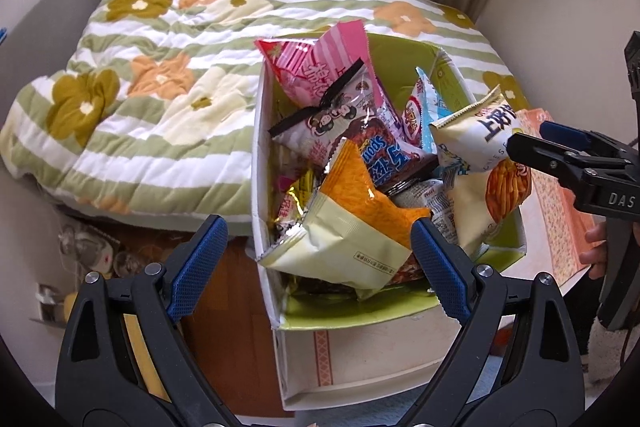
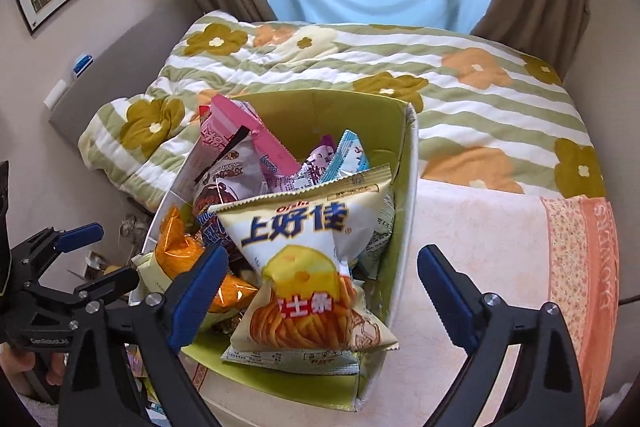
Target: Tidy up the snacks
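Observation:
A white box with a green inside (image 1: 344, 319) (image 2: 408, 163) is full of snack bags. On top lie an orange and cream bag (image 1: 360, 219) (image 2: 180, 247), a yellow cheese-stick bag (image 1: 480, 155) (image 2: 304, 267) and a pink bag (image 1: 320, 67) (image 2: 240, 123). My left gripper (image 1: 320, 267) is open just above the near end of the box, around the orange and cream bag without touching it. My right gripper (image 2: 322, 287) is open over the cheese-stick bag. In the left wrist view its fingertips (image 1: 532, 143) stand at that bag's right edge.
The box stands on a table with a peach floral cloth (image 2: 520, 267) (image 1: 556, 211). Behind it lies a bed with a green striped flowered quilt (image 1: 160, 107) (image 2: 480, 87). Curtains and a window are at the back. Clutter lies on the wooden floor (image 1: 224, 327) to the left.

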The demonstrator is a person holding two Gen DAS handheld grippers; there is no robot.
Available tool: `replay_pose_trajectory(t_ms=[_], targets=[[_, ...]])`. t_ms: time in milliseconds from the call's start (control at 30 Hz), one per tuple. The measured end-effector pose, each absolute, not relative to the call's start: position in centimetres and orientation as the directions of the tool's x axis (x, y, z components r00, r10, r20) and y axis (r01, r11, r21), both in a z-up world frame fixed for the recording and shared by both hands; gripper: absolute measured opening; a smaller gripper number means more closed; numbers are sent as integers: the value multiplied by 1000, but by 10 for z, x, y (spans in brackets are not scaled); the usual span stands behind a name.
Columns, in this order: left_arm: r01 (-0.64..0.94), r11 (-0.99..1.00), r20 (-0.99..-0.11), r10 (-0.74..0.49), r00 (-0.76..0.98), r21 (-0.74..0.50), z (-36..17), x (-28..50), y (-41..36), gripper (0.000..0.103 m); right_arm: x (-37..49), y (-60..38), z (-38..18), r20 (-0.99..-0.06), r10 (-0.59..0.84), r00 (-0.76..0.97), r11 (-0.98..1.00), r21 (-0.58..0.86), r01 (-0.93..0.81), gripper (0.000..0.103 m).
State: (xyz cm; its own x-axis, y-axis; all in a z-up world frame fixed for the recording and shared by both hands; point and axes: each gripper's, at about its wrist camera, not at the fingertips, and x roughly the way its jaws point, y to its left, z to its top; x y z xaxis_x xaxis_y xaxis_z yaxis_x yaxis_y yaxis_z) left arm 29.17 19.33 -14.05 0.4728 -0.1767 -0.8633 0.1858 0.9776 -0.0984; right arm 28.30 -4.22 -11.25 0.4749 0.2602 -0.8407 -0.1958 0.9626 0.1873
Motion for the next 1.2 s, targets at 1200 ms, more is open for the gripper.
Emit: replay_pose_trajectory(t_ms=[1200], targets=[[61,997,-498,-33,867,40,-21,20,84,103,12,-163,5,-553,-43,832,999,3,54,102]])
